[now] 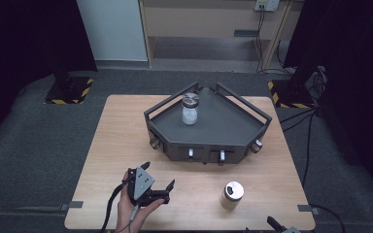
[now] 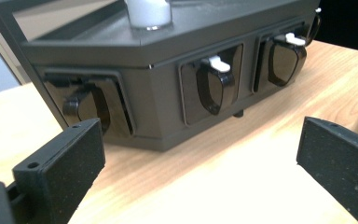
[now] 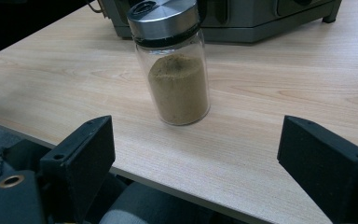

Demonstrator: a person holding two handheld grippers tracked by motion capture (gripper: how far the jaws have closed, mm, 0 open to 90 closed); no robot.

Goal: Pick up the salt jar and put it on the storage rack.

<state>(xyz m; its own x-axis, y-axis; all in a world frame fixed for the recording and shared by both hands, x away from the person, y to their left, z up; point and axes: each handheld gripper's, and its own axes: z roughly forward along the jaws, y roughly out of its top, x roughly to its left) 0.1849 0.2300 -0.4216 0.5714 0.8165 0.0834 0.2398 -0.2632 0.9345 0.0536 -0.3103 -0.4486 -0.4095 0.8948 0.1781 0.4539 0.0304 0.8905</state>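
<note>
Brown-spice jar stood upright near the desk's front right corner, faced by the right gripper from just off the front edge, jaws spread, nothing gripped, left gripper held near the front left, jaws apart, empty, black corner rack with a white-filled jar set toward the back edge.

Left gripper: black body, grey three-cornered plate on top bearing small dark screws; black cable trails from its rear past the hand. Jaws black, blocky, with flat, rough-textured pads; small round holes in their upper faces. Right gripper: matching black jaws, brass-coloured ringed hole at lower left.
</note>
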